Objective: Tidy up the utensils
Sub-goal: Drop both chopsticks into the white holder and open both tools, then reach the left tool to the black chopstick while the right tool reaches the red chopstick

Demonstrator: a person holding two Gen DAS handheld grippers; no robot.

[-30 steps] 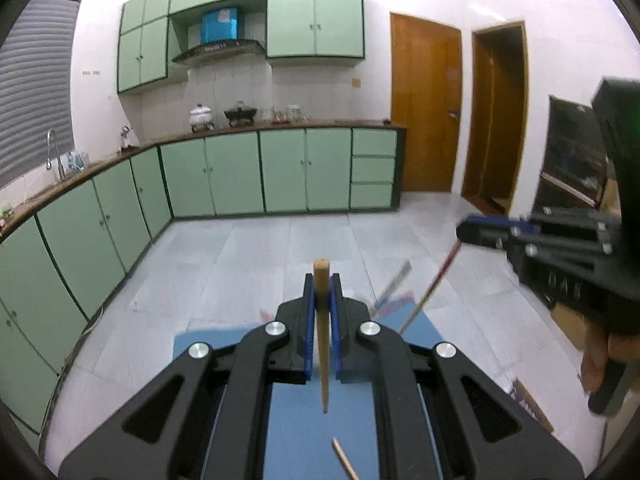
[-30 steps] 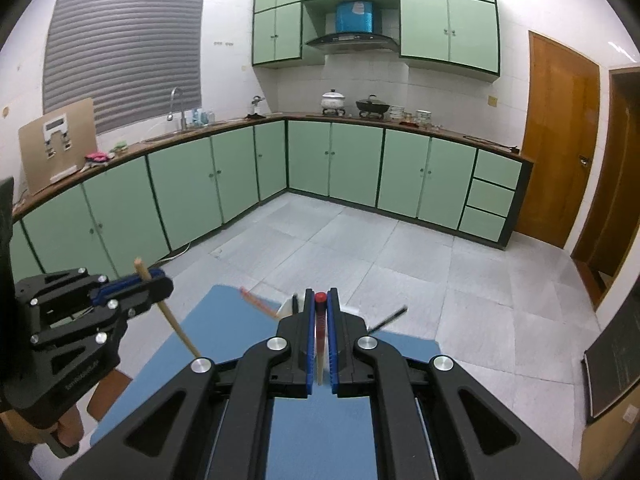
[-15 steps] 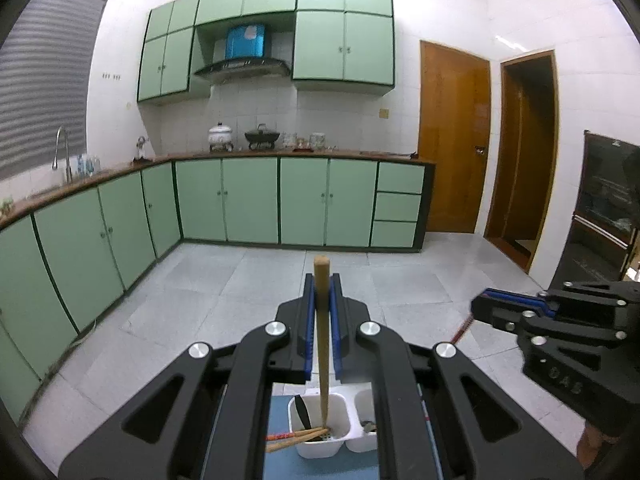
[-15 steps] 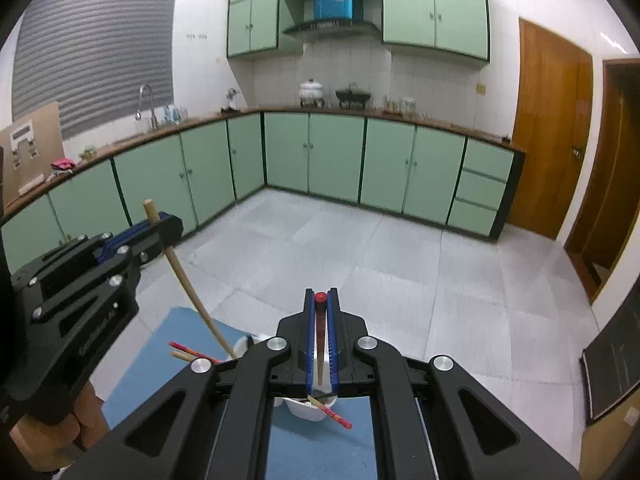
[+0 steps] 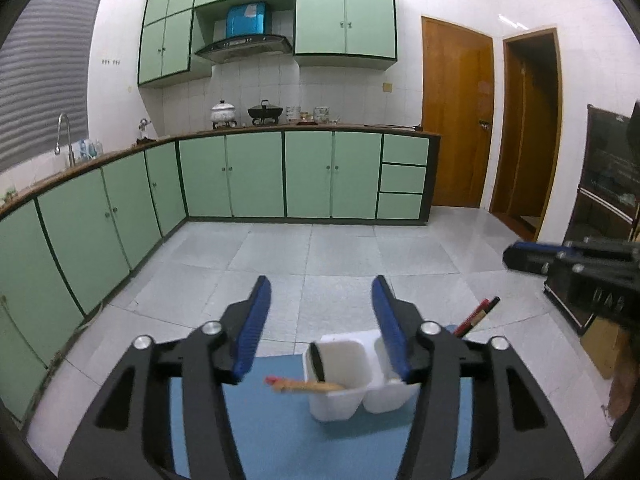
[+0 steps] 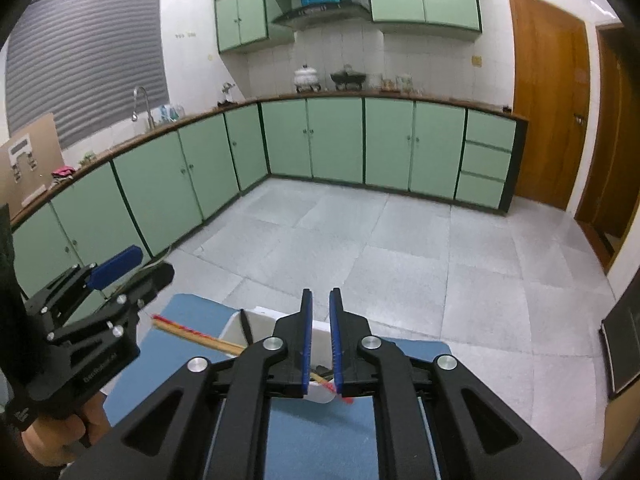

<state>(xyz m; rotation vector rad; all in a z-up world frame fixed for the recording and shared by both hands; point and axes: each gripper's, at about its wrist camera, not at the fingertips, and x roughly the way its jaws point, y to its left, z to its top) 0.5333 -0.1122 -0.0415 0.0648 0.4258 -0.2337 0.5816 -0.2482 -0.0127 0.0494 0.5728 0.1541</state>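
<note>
With its blue-padded fingers spread wide apart and nothing between them, the left black two-finger gripper (image 5: 318, 312) hangs above the near edge of a flat blue mat (image 5: 276, 432). Just beyond and below its right finger stands a white plastic two-compartment utensil holder (image 5: 344, 376) on that mat. Wooden chopsticks with a red end (image 5: 308, 386) lean out of the holder's left compartment, tilted low toward the left (their outer ends are blurred). A dark utensil handle (image 5: 316, 362) rests against the same compartment's left wall. Red and black chopsticks (image 5: 478, 314) rise at a slant behind the right finger; which compartment they sit in is hidden by it.

The right black two-finger gripper (image 6: 320, 320) has its blue pads drawn close with a narrow gap left, and nothing is seen gripped in that gap. It sits directly over the white holder (image 6: 260, 322), whose near side it mostly covers. A thin red-tipped stick (image 6: 334, 392) shows below the pads, lying across the holder's near rim. The wooden chopsticks (image 6: 192, 336) stick out leftward, toward the left gripper (image 6: 132, 266) seen at the side.

Grey floor tiles (image 5: 340, 248) and green kitchen cabinets (image 5: 256, 176) lie well beyond.
</note>
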